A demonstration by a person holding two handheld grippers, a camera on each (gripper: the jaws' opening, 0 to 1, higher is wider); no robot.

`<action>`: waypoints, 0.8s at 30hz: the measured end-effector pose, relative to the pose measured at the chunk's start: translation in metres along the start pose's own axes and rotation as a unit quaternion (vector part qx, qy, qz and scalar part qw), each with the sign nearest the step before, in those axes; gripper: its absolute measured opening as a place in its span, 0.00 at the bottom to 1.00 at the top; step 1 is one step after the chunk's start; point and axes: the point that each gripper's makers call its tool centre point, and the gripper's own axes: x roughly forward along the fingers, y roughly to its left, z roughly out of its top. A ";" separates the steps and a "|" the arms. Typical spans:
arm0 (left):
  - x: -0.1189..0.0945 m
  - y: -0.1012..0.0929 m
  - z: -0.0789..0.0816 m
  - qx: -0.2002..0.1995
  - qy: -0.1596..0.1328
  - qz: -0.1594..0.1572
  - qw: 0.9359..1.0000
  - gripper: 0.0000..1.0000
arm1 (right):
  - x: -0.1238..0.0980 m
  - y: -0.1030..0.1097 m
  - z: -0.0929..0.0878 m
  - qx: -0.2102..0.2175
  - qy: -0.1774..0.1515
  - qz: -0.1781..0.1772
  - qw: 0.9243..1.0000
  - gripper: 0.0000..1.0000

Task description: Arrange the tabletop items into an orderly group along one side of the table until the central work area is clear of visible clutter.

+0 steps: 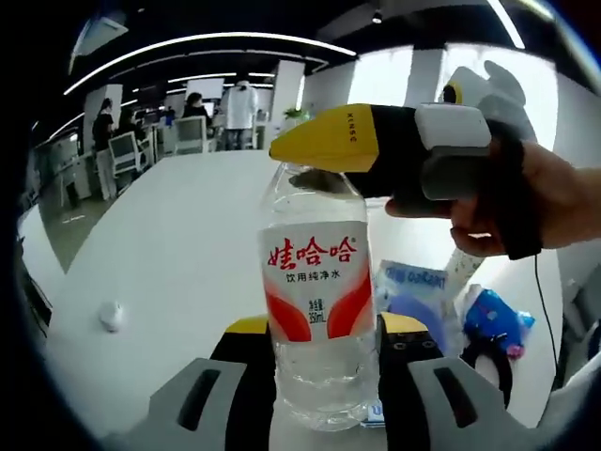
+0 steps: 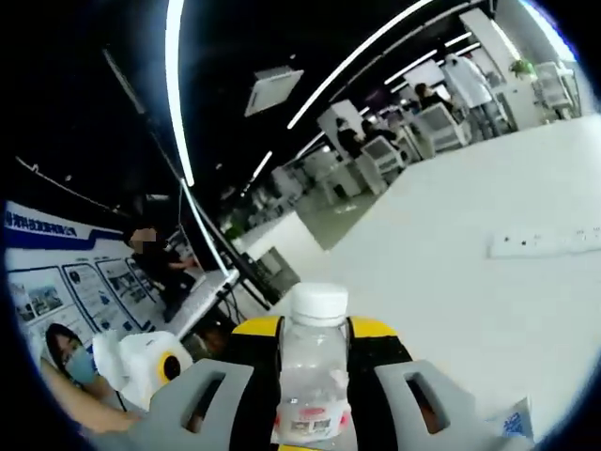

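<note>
Left gripper view: water bottle held between two tools above the white worktop.
Nearest, the left tool clamps the bottle's lower body between its yellow-tipped jaws; the red-and-white label reads "娃哈哈 饮用纯净水". At the neck, the right tool, marked "KINGS" and carried by a hand, closes on the top. In the right gripper view, the right tool grips the bottle just below its white cap. Behind lie a blue packet, a small white object, and a power strip; office chairs and people stand beyond.
</note>
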 end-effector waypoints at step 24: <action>0.039 0.015 0.019 0.010 -0.006 0.033 0.999 0.37 | 0.008 0.001 0.021 -0.151 -0.019 0.035 0.988 0.21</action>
